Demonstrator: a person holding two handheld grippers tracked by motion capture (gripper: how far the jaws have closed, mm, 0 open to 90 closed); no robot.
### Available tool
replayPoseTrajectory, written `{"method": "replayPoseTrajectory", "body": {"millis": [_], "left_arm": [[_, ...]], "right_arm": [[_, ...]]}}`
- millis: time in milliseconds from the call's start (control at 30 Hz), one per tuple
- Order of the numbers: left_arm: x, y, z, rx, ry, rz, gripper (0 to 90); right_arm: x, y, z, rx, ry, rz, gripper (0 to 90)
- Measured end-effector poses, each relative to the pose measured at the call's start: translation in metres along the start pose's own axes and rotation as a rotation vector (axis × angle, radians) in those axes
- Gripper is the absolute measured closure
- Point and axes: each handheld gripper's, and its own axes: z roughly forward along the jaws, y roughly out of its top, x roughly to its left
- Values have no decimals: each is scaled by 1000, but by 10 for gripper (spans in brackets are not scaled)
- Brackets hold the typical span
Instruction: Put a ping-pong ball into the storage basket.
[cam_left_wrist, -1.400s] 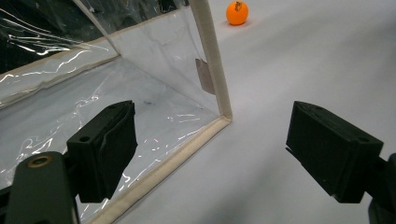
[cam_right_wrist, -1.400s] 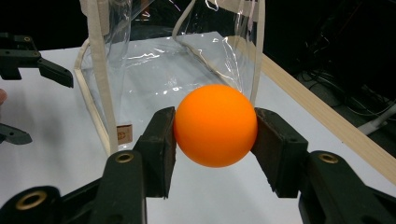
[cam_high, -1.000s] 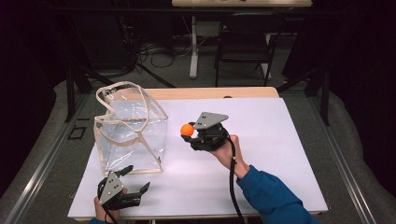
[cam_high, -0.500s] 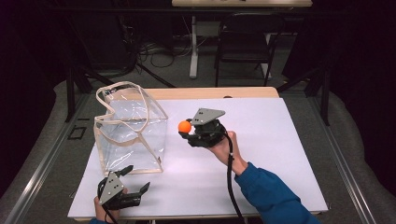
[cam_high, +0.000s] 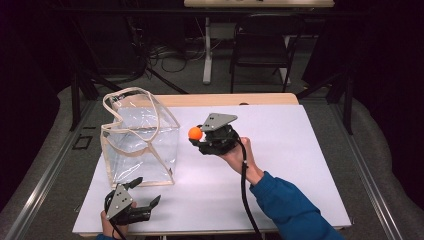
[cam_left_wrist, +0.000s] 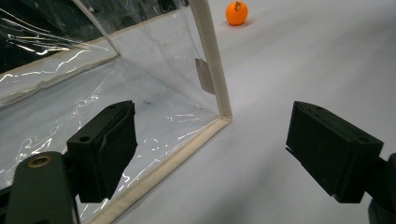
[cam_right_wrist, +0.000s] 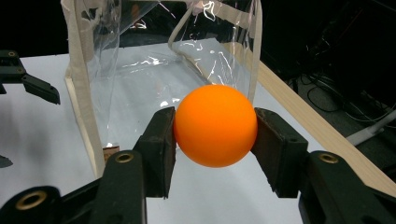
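Orange ball (cam_right_wrist: 215, 132) sits pinched in the right gripper (cam_high: 199, 141) beside the clear bag (cam_high: 140, 137); it should clear the rim (handles flop) before release. Left gripper (cam_high: 145, 195) waits spread.

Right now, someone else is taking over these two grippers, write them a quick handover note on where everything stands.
Right gripper: shut on the orange ball, held above the white table, just right of the clear plastic tote bag.
Left gripper: open, holding nothing, low at the table's near edge by the bag's near bottom corner.
Bag: upright, top open, beige trim and handles; nothing visible inside.
Done: ball picked up and brought near the bag.
Left: probably carry the ball over the bag's opening and release it inside; the left gripper could steady the bag if it shifts.
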Motion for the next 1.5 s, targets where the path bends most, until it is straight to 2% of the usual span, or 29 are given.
{"method": "replayPoseTrajectory", "body": {"millis": [500,1500], "left_arm": [[0,0,0,0,-3,-9,160],[0,-1,1,-2,-4,-6,160]], "right_arm": [[-2,11,9,4,9,-16,507],[-6,24,21,0,18,-19,507]]}}
